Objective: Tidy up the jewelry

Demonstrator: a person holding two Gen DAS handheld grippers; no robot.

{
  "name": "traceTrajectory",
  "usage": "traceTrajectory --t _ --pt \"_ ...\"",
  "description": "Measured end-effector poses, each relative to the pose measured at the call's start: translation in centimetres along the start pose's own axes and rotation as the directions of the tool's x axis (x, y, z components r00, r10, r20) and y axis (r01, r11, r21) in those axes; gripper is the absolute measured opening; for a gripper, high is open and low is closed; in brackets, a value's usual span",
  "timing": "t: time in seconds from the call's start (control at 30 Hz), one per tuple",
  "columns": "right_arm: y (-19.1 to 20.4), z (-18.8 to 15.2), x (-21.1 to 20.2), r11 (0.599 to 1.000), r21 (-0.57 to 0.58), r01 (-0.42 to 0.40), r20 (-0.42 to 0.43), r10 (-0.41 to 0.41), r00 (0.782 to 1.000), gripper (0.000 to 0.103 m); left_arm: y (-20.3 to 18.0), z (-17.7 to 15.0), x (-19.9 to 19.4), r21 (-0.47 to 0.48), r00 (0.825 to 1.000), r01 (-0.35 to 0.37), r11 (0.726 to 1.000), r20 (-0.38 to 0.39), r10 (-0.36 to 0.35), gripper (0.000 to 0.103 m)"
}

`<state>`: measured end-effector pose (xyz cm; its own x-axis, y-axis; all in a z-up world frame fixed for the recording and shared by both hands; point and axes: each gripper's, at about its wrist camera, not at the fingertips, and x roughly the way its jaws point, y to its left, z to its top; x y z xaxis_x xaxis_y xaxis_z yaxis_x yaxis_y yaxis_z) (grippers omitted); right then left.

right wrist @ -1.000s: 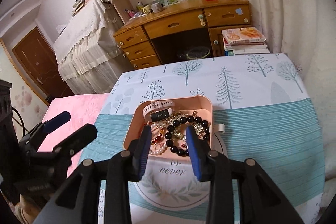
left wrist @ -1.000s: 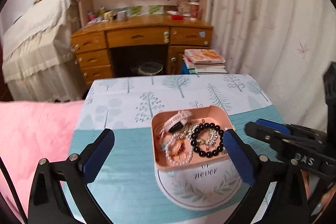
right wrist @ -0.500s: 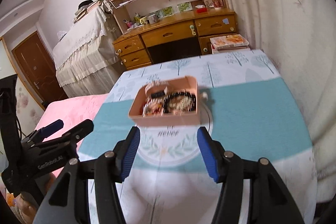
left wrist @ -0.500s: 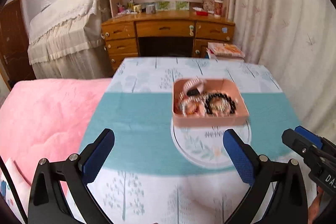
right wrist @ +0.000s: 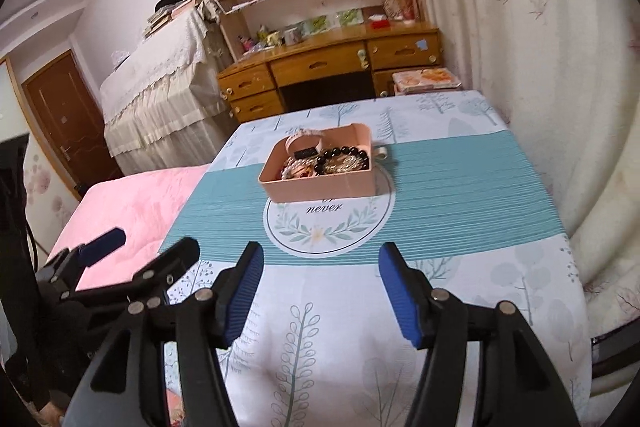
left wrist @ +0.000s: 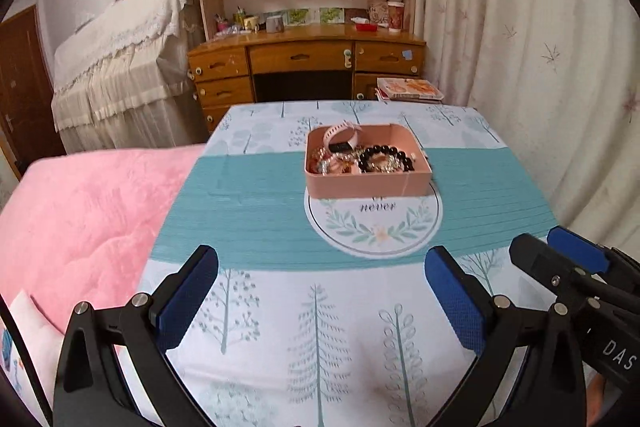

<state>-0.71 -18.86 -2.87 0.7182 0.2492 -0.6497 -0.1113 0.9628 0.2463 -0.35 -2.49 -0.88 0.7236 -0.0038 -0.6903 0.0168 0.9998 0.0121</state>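
Tablecloth (left wrist: 256,211) bears tray (left wrist: 368,185) of light, tangly, slippery jewelry (left wrist: 362,159); pinch beads (left wrist: 386,159). Left gripper (left wrist: 320,303), right gripper (right wrist: 320,291) gape empty.

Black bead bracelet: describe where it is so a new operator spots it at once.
Find the tree-print tablecloth and its teal band, where a pink tray sits on a round leafy emblem. The black bead bracelet lies in the tray's right half, a ring of glossy dark beads beside paler pearl strands and a pink watch.
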Motion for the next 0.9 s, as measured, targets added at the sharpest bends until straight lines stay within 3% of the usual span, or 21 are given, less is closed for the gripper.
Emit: traceTrajectory --t 0.2,0.9 --pt "0.4 -0.7 0.0 1.0 -0.014 -0.012 -0.021 0.012 1.0 0.061 0.4 -0.6 0.3 -0.03 0.999 0.002 1.0 -0.054 -0.004 0.102" --pt "0.4 -1.3 -0.2 0.999 0.005 -0.039 -0.031 0.039 0.999 0.061 0.5 -1.1 0.2 -0.031 0.998 -0.006 1.0 -0.064 0.004 0.102"
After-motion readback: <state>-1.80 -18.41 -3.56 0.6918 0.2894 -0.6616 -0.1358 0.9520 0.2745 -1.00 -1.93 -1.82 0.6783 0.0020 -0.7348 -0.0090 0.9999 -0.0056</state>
